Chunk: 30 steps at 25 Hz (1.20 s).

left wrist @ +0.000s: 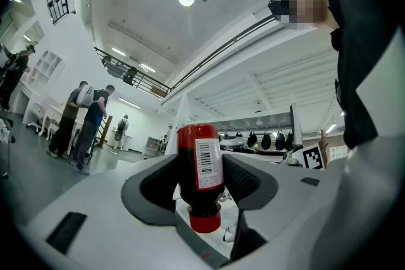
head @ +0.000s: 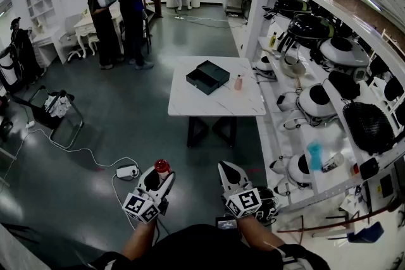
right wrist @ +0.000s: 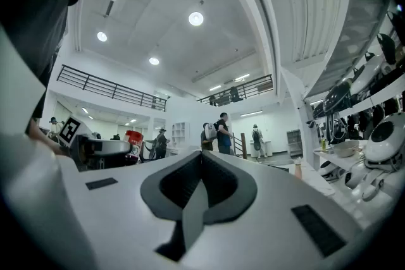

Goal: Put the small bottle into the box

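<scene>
Left hand-held gripper [head: 159,177] is seen clamped mid-body on one red-capped small bottle [left wrist: 200,164]. Right hand-held gripper [right wrist: 201,164] is held w/ jaws together, empty. Bottle is judged light, stiff, prob. slick at the label. One black box [head: 207,76] and one pinkish bottle [head: 238,82] are seen on the desk [head: 190,101], well ahead.

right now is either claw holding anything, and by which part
Left claw grips the small bottle by its dark body, above the red cap. Right claw is shut, empty.
</scene>
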Available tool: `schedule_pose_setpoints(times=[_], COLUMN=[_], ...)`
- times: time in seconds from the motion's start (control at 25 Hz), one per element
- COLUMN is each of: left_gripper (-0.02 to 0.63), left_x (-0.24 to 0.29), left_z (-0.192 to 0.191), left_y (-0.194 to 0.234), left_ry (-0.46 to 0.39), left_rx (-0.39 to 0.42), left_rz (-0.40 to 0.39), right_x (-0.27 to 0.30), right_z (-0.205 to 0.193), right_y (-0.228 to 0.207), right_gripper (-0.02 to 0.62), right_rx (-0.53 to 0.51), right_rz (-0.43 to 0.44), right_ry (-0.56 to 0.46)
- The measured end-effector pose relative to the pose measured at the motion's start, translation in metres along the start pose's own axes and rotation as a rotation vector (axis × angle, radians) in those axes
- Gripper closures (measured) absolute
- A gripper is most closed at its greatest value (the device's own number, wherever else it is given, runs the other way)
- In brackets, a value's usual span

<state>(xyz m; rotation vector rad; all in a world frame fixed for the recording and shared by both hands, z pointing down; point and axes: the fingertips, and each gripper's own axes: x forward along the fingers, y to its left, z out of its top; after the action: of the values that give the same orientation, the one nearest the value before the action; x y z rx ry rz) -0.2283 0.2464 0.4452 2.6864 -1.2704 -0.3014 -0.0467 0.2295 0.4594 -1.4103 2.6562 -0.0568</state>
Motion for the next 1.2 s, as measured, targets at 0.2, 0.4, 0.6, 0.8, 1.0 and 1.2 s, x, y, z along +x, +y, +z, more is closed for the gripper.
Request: schedule_pose_setpoints(times=[0.2, 0.4, 0.6, 0.8, 1.0, 1.2], left_gripper=[0.373, 0.373, 0.373, 0.373, 0.373, 0.373], left_x=[-0.007, -0.005, 0.001, 0.01, 0.019, 0.024], left_z=[-0.007, -0.007, -0.013, -0.025, -0.031, -0.033], left_y=[-0.03, -0.04, -0.051, -0.063, -0.083, -0.102], left_ry=[-0.003, 0.003, -0.001, 0.017, 0.037, 0.034], left_rx=[-0.018, -0.012, -0.043, -0.062, -0.067, -0.067], left_rz=[-0.005, 0.012, 0.005, -0.007, -0.012, -0.002], right_x=[-0.031, -0.037, -0.049, -0.069, -0.091, -0.107], right_z=[0.004, 0.005, 0.011, 0.009, 0.008, 0.012], right_y=[-0.015, -0.014, -0.016, -0.029, -0.043, -0.053], right_gripper=[0.564, 0.564, 0.563, 0.563, 0.563, 0.563], right_rx=[-0.125, -0.105, -0.051, -0.055, -0.065, -0.093], right_rz=[-0.023, 0.011, 0.022, 0.021, 0.025, 0.057], right_ry=[0.039, 0.044, 0.003, 0.014, 0.03, 0.022])
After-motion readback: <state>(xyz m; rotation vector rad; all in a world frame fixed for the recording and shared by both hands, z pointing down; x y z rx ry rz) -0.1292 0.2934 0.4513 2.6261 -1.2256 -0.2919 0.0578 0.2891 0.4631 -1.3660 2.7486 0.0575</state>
